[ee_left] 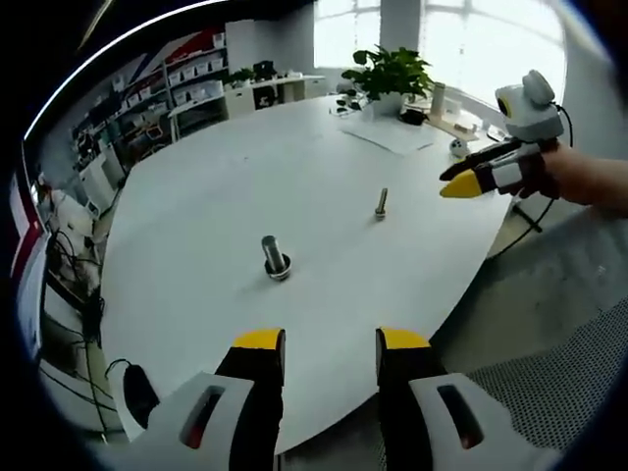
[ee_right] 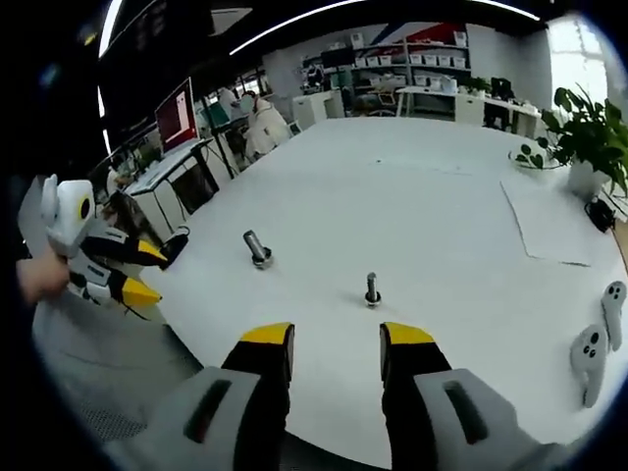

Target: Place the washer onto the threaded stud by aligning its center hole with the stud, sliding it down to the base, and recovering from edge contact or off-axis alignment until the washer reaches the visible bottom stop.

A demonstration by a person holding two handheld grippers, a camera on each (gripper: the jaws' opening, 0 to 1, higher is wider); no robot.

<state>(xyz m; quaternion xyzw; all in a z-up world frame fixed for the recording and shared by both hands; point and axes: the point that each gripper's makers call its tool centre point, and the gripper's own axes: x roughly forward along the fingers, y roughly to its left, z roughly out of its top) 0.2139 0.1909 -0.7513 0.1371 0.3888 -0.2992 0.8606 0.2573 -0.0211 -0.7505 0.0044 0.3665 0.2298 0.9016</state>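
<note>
Both views look from off the bench's (ee_left: 324,177) near edge, facing inward across it from opposite sides. They share the two studs (ee_left: 276,257) (ee_right: 372,288), each catching the other tongs (ee_left: 469,180).

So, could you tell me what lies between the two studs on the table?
Bare white table in both views, between the larger stud and the smaller stud.

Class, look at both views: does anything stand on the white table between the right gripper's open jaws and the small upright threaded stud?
Nothing visible does. Bare white table lies between the right gripper and the small upright threaded stud. The thicker metal stud with a washer at its base stands off to the side.
</note>
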